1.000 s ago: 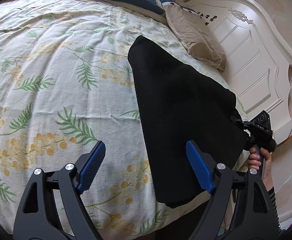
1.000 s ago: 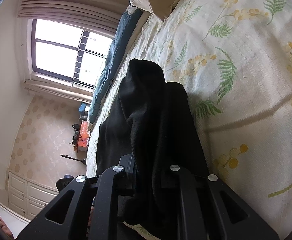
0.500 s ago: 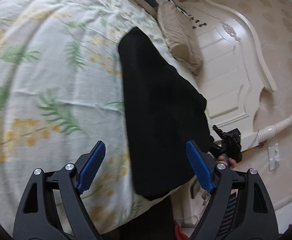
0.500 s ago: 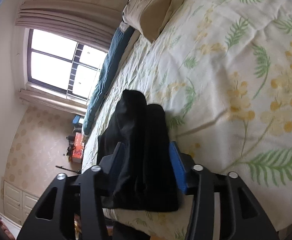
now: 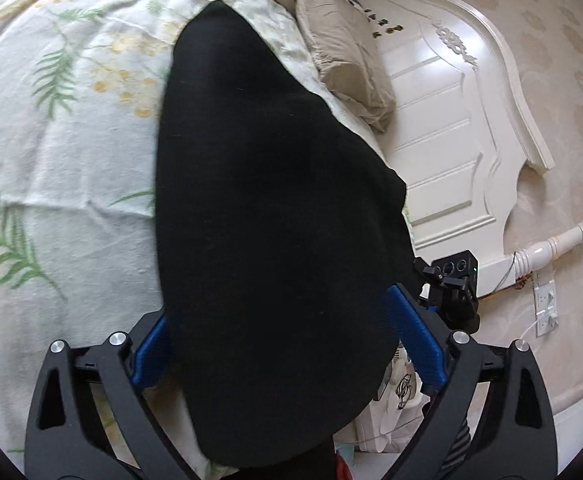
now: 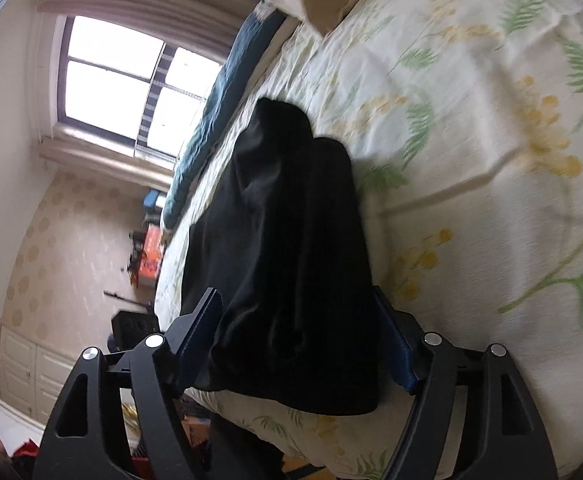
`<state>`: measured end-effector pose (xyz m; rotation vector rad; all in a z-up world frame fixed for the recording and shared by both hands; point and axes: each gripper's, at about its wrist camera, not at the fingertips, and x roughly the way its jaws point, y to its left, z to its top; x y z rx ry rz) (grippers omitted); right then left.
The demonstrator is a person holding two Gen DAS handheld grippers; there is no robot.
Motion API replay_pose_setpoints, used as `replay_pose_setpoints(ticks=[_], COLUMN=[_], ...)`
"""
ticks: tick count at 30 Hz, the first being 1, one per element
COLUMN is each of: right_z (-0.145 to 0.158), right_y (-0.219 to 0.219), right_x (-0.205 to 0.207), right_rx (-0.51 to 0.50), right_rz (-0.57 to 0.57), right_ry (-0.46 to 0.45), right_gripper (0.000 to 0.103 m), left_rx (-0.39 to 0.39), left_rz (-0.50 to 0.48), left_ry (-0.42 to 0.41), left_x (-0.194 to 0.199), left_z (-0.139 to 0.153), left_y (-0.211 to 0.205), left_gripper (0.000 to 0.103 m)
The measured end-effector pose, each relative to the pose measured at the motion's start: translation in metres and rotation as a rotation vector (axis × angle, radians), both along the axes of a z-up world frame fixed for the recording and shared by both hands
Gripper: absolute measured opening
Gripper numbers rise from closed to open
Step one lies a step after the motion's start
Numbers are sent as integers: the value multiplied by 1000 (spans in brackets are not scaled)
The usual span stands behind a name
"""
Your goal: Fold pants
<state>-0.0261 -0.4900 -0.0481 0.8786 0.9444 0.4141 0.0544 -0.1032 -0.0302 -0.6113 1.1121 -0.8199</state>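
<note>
The pants (image 5: 275,208) are matt black cloth, soft and faintly fuzzy. Under them the floral bedsheet (image 5: 51,152) is crumpled woven cotton. Beside the sheet, the white headboard (image 5: 443,128) looks like glossy painted wood. The left gripper (image 5: 287,344) is matt black plastic with ribbed blue pads (image 5: 415,340).

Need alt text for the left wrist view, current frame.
Black pants lie folded on a floral bedsheet, their near end sitting between the wide-open blue-padded fingers of the left gripper. A beige pillow and white headboard sit beyond, and the right gripper shows at the pants' right edge.
</note>
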Motion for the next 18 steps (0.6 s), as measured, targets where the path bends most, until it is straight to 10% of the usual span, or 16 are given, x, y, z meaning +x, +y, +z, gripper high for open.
replay_pose_setpoints(ticks=[7, 18], right_z=[2, 8], right_y=[25, 42], right_x=[6, 10], right_rx=[-116, -87], right_rz=[27, 4], right_ry=[9, -38], right_gripper=[55, 49], left_rx=[87, 142], left_rz=[12, 38], left_ry=[-12, -79], left_x=[2, -6], left_z=[-5, 4], left_y=[-2, 9], left_gripper=[37, 29])
